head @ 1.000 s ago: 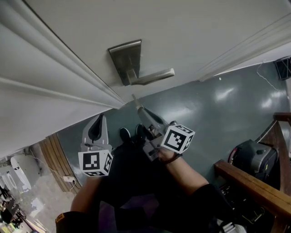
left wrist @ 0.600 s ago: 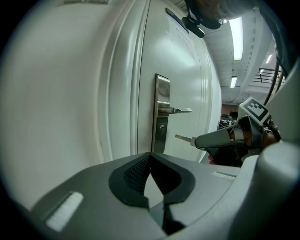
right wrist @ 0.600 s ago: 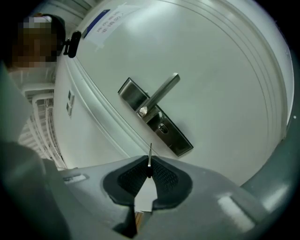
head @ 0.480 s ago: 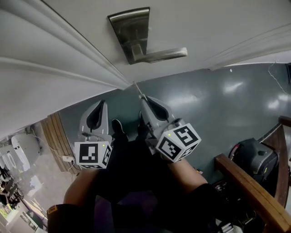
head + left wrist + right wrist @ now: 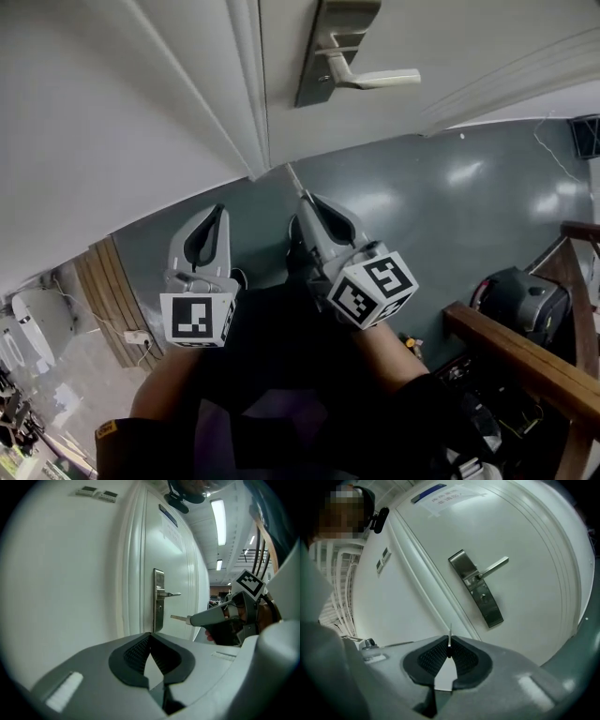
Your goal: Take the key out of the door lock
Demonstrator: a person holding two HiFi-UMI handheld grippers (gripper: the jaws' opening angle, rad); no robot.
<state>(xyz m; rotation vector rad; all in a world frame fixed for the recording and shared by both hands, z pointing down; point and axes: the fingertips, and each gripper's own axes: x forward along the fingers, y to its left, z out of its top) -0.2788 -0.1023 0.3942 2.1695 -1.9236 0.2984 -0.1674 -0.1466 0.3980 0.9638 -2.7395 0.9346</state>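
While my right gripper pinched the key between its narrow jaws, the blade stuck out past the tips, clear of the lock plate on the door. My left gripper hung beside it, jaws together on nothing.

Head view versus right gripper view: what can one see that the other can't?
Only the head view shows the left gripper, the grey floor, a wooden railing and a black bag. Only the right gripper view shows a notice on the door and wall switches. Both show the door's lever handle and the key pinched by the right gripper.
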